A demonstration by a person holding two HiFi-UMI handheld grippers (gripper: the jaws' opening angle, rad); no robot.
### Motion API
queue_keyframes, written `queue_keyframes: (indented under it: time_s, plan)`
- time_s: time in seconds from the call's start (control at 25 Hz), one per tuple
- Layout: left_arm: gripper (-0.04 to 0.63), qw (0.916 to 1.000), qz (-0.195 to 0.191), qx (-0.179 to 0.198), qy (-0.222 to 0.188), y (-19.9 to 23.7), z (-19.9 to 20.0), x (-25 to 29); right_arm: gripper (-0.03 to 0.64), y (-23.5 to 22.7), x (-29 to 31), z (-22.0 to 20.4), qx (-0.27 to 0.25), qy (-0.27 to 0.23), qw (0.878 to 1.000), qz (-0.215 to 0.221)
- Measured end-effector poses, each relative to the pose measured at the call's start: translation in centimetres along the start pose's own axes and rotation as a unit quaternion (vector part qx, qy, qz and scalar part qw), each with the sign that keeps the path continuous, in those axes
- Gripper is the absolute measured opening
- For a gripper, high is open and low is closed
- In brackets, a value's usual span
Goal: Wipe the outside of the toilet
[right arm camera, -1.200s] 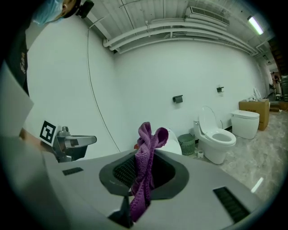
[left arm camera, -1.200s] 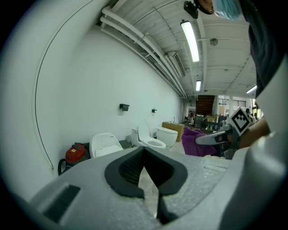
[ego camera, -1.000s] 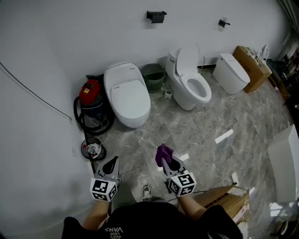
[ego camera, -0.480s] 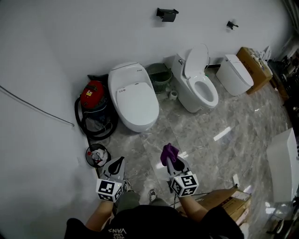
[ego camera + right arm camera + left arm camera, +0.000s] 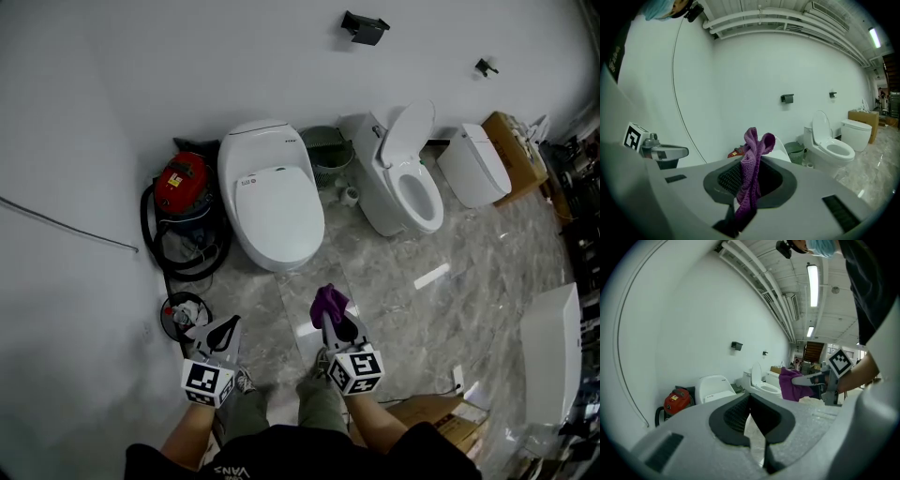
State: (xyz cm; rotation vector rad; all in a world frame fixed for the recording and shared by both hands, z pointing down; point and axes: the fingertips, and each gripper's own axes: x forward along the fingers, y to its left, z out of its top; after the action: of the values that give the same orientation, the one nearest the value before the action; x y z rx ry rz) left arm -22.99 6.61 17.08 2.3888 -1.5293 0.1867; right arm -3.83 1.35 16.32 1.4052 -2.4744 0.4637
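Note:
A white toilet [image 5: 272, 202] with its lid down stands against the wall ahead of me; it also shows in the left gripper view [image 5: 713, 386]. My right gripper [image 5: 334, 323] is shut on a purple cloth [image 5: 328, 302], held over the floor short of that toilet. In the right gripper view the purple cloth [image 5: 751, 183] hangs bunched between the jaws of the right gripper [image 5: 752, 160]. My left gripper [image 5: 223, 333] hovers to the left at about the same height, jaws together and holding nothing. The left gripper [image 5: 750, 397] points toward the toilets.
A second toilet [image 5: 409, 183] with its lid up and a third toilet [image 5: 476, 164] stand to the right. A red vacuum [image 5: 184, 184] with a hose, a green basket [image 5: 328, 150], a small bin [image 5: 183, 313], cardboard boxes [image 5: 514, 141] and a white panel [image 5: 548, 352] surround the marble floor.
The view has shifted toward the toilets, which now sit a little nearer and more central. Both grippers keep their places in front of me; the cloth stays held.

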Motion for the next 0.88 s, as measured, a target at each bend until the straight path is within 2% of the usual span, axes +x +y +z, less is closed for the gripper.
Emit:
queue_keyframes:
  time_s: [0.2,0.32,0.44,0.6,0.8,0.88]
  plan:
    - [0.003,0.9997,0.011,0.020,0.009,0.6,-1.4,3.8,0.054,-1.8,5.0,-1.4,-0.017,0.014,0.999,0.044]
    - [0.003,0.9996,0.025,0.003,0.009,0.6,-3.3,6.5,0.055,-3.3,7.9,-2.6,-0.030,0.018,0.997,0.067]
    - [0.003,0.9990,0.041,-0.017,0.000,1.3,-6.1,9.5,0.055,-5.0,10.7,-4.6,-0.021,0.012,0.997,0.073]
    - [0.003,0.9977,0.061,-0.030,-0.003,3.0,-10.5,13.6,0.055,-6.6,14.0,-8.5,-0.010,0.005,0.996,0.089]
    - [0.003,0.9980,0.059,-0.021,-0.006,4.3,-16.6,18.1,0.055,-8.0,17.4,-14.9,-0.007,0.001,0.994,0.107]
    - [0.003,0.9984,0.052,-0.022,0.005,4.5,-19.4,19.7,0.055,-8.3,18.8,-17.5,-0.009,0.000,0.993,0.116]
